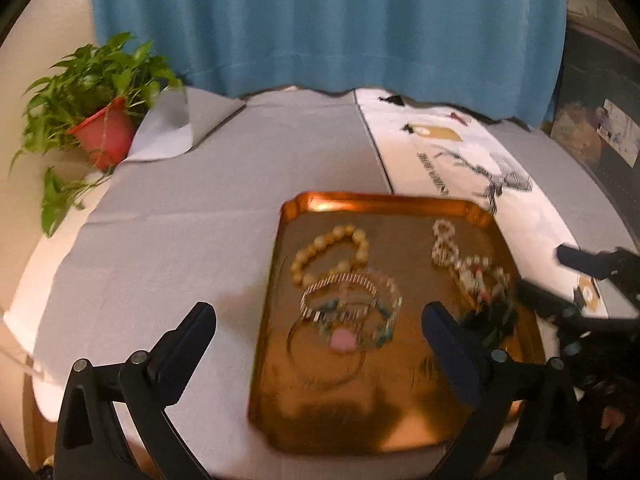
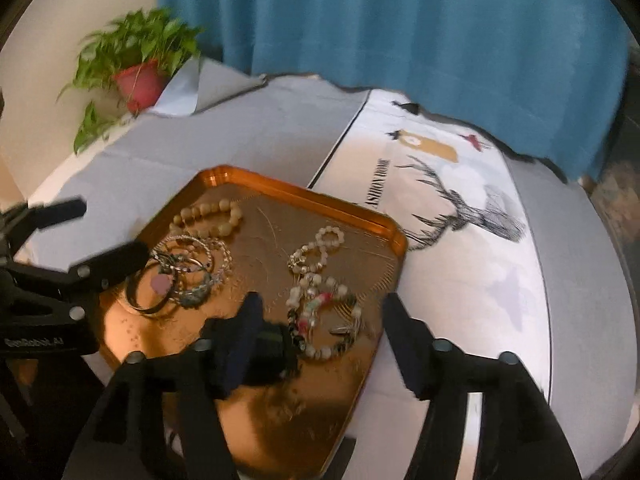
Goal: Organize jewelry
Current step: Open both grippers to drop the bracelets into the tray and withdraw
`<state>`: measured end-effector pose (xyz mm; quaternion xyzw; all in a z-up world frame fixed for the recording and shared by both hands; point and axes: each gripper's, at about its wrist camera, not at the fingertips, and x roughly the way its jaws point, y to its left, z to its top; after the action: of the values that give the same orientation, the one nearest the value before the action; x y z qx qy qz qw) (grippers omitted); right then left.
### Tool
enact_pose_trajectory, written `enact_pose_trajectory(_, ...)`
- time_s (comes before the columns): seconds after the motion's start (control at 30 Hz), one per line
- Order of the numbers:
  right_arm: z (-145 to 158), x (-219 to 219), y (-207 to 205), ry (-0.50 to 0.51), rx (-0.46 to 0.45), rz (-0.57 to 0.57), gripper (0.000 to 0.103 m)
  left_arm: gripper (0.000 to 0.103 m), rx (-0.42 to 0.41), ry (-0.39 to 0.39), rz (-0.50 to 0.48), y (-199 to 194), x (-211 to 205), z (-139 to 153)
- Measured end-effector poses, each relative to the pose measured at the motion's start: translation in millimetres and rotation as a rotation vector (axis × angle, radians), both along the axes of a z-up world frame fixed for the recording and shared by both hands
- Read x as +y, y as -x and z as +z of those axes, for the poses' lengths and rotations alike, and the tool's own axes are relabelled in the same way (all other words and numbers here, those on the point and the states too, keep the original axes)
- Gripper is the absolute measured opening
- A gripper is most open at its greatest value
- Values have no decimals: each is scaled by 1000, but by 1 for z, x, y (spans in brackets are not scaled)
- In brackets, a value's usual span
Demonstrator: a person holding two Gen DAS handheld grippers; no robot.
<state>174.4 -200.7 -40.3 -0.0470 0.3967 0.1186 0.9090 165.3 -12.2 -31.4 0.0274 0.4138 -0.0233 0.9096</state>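
Note:
A copper-coloured tray (image 1: 380,200) (image 2: 304,192) lies on the table with jewelry on it. At its far left is an amber bead bracelet (image 1: 332,252) (image 2: 212,216), and below that a pile of bangles (image 1: 352,304) (image 2: 188,272) with a pink heart charm (image 1: 342,340). On the right side are pearl loops (image 1: 444,240) (image 2: 320,248) and a tangle of mixed beads (image 2: 324,320). My left gripper (image 1: 318,310) (image 2: 112,227) is open over the bangle pile. My right gripper (image 2: 321,298) (image 1: 556,276) is open around the bead tangle, and a dark piece (image 2: 268,344) lies against its left finger.
A green plant in a red pot (image 1: 104,136) (image 2: 140,80) stands at the back left. A blue curtain (image 1: 320,20) hangs behind the table. Grey cloth (image 1: 180,240) covers the left, and a white cloth with a deer print (image 2: 460,216) lies right of the tray.

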Motion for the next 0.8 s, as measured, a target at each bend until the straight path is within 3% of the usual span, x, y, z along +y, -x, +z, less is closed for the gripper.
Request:
enact_pose_trajectory(0.23,20,-2,78,-2,-74,-57,77,102,-17,31,26,72,7,13)
enact_pose_trajectory(0.4,8,8,123,66,-80,-42,80,102,-39,27,29,121,4,19)
enact_pose_trajectory(0.8,16,10,172,48,-100,-33,81,102,-110,-13,40,168,-7,37)
